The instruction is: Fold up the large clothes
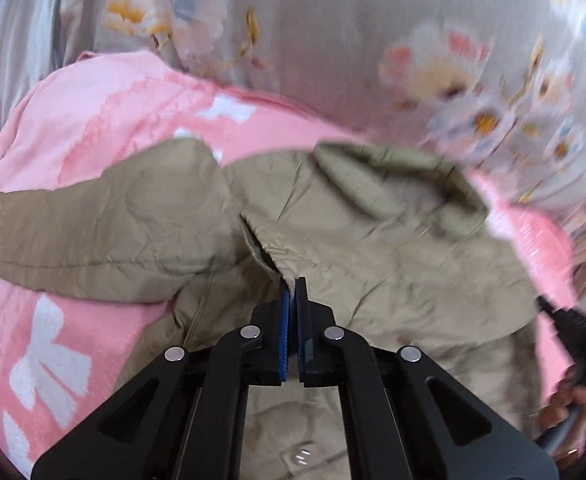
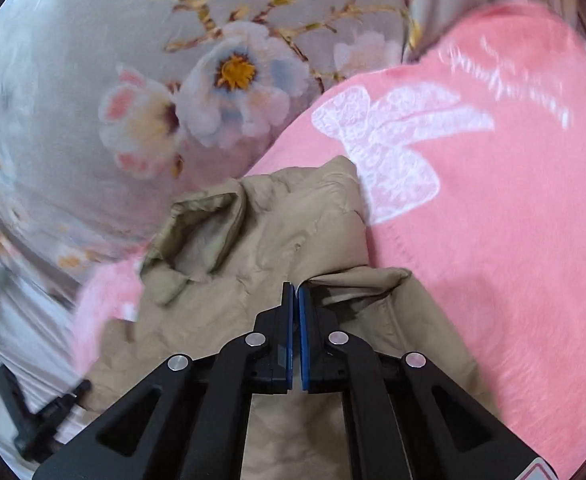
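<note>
Black linkage and blue pads of the left gripper (image 1: 292, 281) fill the near field of the left wrist view; jaws drawn fully together, tips at a seam fold of the khaki padded jacket (image 1: 373, 240). Whether any cloth is actually pinched between the pads cannot be told: the fold starts right at the tips. Right gripper (image 2: 295, 287) likewise closed to a slit, tips touching a raised edge of the same jacket; grip equally uncertain. Jacket lies crumpled on a pink blanket (image 2: 493, 260) with white bow prints, one sleeve (image 1: 93, 232) stretched out sideways, collar (image 2: 197, 236) flopped open toward the far side. Beyond the blanket, a grey floral bedsheet (image 2: 73, 80). At the right edge of the left wrist view, a hand (image 1: 569, 404) on the other tool's handle, blurred. Judgement: garment not yet squared, so folding is at an early stage. Risks: if either pair of pads has caught only the thin outer shell, or nothing, a lift would let the slippery quilted fabric slide out and the fold collapse. Pads could also snag the fluffy blanket underneath and drag it along. Uneven pull between the two grippers would skew the fold line; the loose sleeve may trail and bunch.
</note>
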A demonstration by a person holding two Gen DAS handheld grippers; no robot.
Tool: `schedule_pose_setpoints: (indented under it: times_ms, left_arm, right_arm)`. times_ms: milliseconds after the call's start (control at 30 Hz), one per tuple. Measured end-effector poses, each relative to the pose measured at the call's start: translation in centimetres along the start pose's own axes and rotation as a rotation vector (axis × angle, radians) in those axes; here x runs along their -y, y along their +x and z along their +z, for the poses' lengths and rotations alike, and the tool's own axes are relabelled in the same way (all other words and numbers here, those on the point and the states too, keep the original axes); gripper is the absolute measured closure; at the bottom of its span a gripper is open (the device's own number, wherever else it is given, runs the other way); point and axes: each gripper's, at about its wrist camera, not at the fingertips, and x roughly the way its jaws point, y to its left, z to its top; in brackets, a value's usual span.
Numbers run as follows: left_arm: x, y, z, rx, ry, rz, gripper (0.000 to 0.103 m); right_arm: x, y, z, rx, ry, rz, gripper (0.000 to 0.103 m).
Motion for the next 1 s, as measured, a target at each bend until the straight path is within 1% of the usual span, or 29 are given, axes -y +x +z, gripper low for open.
schedule_pose_setpoints:
  times_ms: [33, 67, 133, 200, 333, 400, 433, 467, 500, 533, 567, 600, 633, 700, 767, 867, 1000]
  left_arm:
    - [-0.2, 1.3, -0.6, -0.036, 0.006, 0.020, 0.101]
    - [-0.5, 3.1, -1.6, -0.084, 0.010, 0.041, 0.101]
    - [-1.1, 4.7, -2.9, -0.108, 0.003, 0.052, 0.101]
    - [-1.2, 4.8, -3.3, -0.090, 0.005, 0.057, 0.101]
    - [-0.9, 5.1, -4.0, -0.063, 0.046, 0.095, 0.100]
    - [-0.2, 5.0, -4.3, -0.037, 0.076, 0.125, 0.099]
    - [0.1, 5.0, -4.4, -0.029, 0.087, 0.133, 0.099]
    - [0.1, 5.0, -4.5, -0.025, 0.088, 0.134, 0.099]
    - [0.3, 4.9, -4.6, -0.022, 0.085, 0.131, 0.099]
    - [0.3, 4.9, -4.6, -0.020, 0.082, 0.129, 0.099]
    - [0.3, 5.0, -4.6, -0.018, 0.081, 0.129, 0.099]
    - [0.3, 4.9, -4.6, -0.016, 0.082, 0.131, 0.099]
    - [0.5, 5.0, -4.6, -0.015, 0.084, 0.134, 0.099]
    - [0.5, 5.0, -4.6, -0.013, 0.089, 0.139, 0.099]
    - [0.3, 4.9, -4.6, -0.012, 0.083, 0.133, 0.099]
    - [0.0, 4.9, -4.7, -0.010, 0.067, 0.116, 0.099]
    - [-0.1, 4.9, -4.7, -0.007, 0.061, 0.106, 0.098]
  right_arm:
    - [0.3, 0.7, -0.4, -0.026, -0.012, -0.028, 0.100]
    - [0.8, 1.9, -1.1, -0.073, -0.018, -0.060, 0.100]
    - [1.8, 2.8, -1.9, -0.109, 0.001, -0.054, 0.101]
    - [2.0, 3.2, -2.2, -0.112, -0.015, -0.067, 0.101]
    - [-0.2, 4.1, -2.4, -0.124, -0.165, -0.182, 0.101]
    - [-1.4, 3.7, -2.5, -0.121, -0.241, -0.258, 0.098]
    - [-1.7, 3.0, -2.6, -0.106, -0.254, -0.284, 0.097]
    - [-2.8, 1.0, -3.1, -0.049, -0.267, -0.286, 0.089]
    - [-3.7, -0.7, -3.5, -0.009, -0.275, -0.247, 0.089]
    - [-4.6, -1.8, -3.9, 0.008, -0.284, -0.209, 0.089]
    - [-6.4, -2.9, -4.5, 0.012, -0.308, -0.158, 0.089]
    - [-8.2, -3.3, -5.2, 0.001, -0.343, -0.116, 0.089]
    - [-10.2, -3.1, -5.9, -0.029, -0.389, -0.080, 0.089]
    - [-12.8, -1.8, -7.2, -0.084, -0.445, -0.041, 0.089]
    - [-14.5, 0.1, -8.6, -0.122, -0.485, -0.044, 0.092]
    - [-14.7, 2.4, -9.6, -0.183, -0.468, -0.038, 0.095]
    - [-14.2, 3.8, -10.2, -0.194, -0.461, -0.050, 0.096]
